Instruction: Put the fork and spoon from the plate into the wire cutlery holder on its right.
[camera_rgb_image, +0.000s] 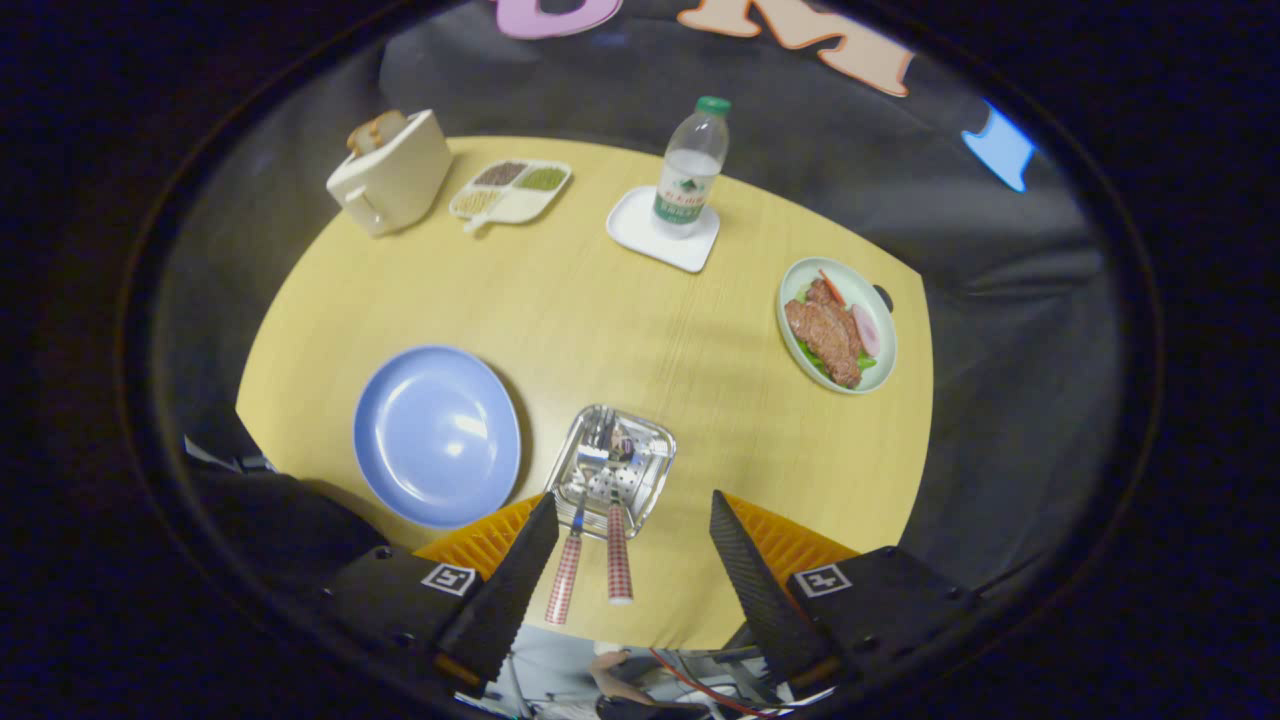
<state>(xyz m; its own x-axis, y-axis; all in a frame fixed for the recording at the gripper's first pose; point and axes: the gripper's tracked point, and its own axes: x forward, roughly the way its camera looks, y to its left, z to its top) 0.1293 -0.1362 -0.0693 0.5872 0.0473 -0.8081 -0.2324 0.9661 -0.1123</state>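
Observation:
The blue plate (436, 434) lies bare on the yellow table (640, 320), just ahead of my left finger. To its right stands the metal cutlery holder (613, 464). The fork (570, 560) and the spoon (618, 550) stand in it, heads down, with their red-checked handles sticking up toward me. My gripper (634, 530) hovers high above the holder, open, and the two handles show between its fingers nearer the left one. Neither finger touches them.
Far across the table are a cream toaster (392, 172), a divided snack tray (510, 190), and a water bottle (690, 170) on a white coaster (640, 235). A green plate of meat (838, 322) sits toward the right edge.

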